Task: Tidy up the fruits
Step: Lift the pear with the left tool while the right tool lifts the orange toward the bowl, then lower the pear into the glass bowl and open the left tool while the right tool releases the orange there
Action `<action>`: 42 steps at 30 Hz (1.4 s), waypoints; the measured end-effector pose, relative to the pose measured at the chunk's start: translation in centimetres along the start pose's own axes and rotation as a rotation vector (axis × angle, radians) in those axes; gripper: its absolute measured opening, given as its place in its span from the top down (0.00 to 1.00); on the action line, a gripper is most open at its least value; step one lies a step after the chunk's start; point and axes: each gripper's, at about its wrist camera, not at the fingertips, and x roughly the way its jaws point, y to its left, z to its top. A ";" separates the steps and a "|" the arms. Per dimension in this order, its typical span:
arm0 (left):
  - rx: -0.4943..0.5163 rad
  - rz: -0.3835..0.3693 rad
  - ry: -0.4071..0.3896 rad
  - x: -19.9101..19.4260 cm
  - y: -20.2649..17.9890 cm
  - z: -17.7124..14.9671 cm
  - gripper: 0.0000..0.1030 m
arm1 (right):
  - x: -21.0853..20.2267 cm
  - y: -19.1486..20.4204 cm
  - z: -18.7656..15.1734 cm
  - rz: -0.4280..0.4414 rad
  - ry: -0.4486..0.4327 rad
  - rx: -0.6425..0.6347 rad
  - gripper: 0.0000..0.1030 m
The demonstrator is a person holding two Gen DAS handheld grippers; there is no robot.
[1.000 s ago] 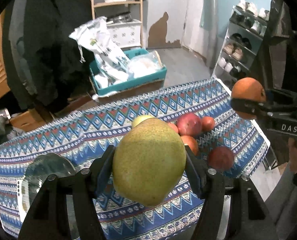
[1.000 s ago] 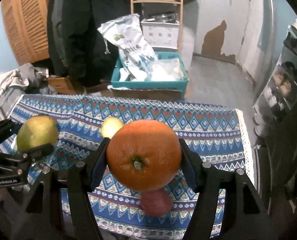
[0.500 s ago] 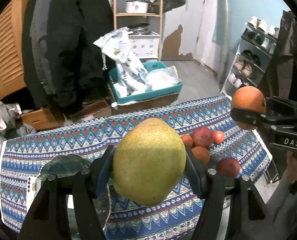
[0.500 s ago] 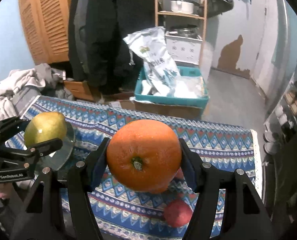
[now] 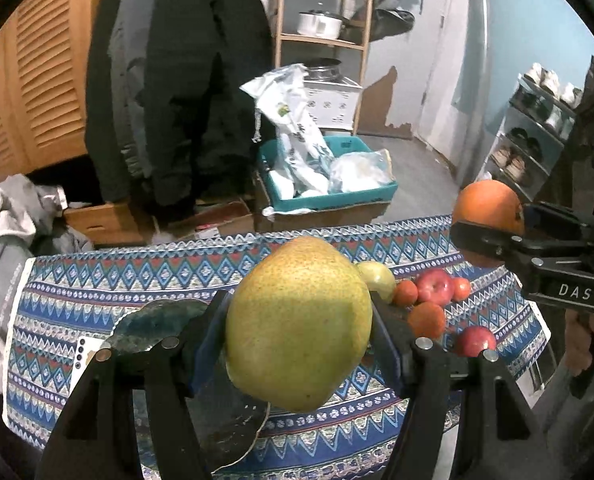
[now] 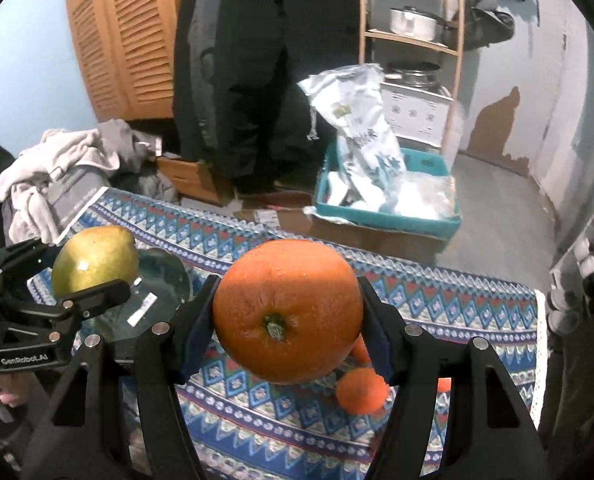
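Observation:
My left gripper (image 5: 299,328) is shut on a large yellow-green pear (image 5: 299,322), held above a glass plate (image 5: 157,324) on the patterned tablecloth (image 5: 97,288). The right gripper (image 6: 287,316) is shut on a big orange (image 6: 287,310), lifted over the cloth. From the right wrist view the pear (image 6: 95,260) and left gripper (image 6: 85,276) hang at the left above the plate (image 6: 165,276). From the left wrist view the orange (image 5: 487,208) and right gripper (image 5: 493,220) sit at the right. Several fruits lie on the cloth: a small pear (image 5: 377,278), red apples (image 5: 435,286), small oranges (image 5: 427,318).
Beyond the table's far edge stand a teal crate of plastic bags (image 5: 329,184), cardboard boxes (image 5: 105,224), hanging dark coats (image 5: 185,80) and a wooden shelf with pots (image 5: 321,24). A heap of clothes (image 6: 65,176) lies left; a shoe rack (image 5: 537,128) stands right.
Both grippers have moved left and slightly up with their fruit. The glass plate has come further into view under the pear, and the loose fruits have drifted right and away.

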 end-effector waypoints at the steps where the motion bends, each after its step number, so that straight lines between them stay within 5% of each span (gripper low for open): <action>1: -0.005 0.004 -0.002 -0.1 0.3 0.0 0.34 | 0.2 0.4 0.2 0.006 0.000 -0.006 0.36; 24: -0.172 0.118 -0.005 -2.3 9.9 -2.4 0.34 | 5.9 10.6 4.4 0.164 0.042 -0.120 0.36; 42: -0.301 0.172 0.084 -0.2 16.2 -6.0 0.34 | 11.9 17.4 4.6 0.233 0.149 -0.154 0.36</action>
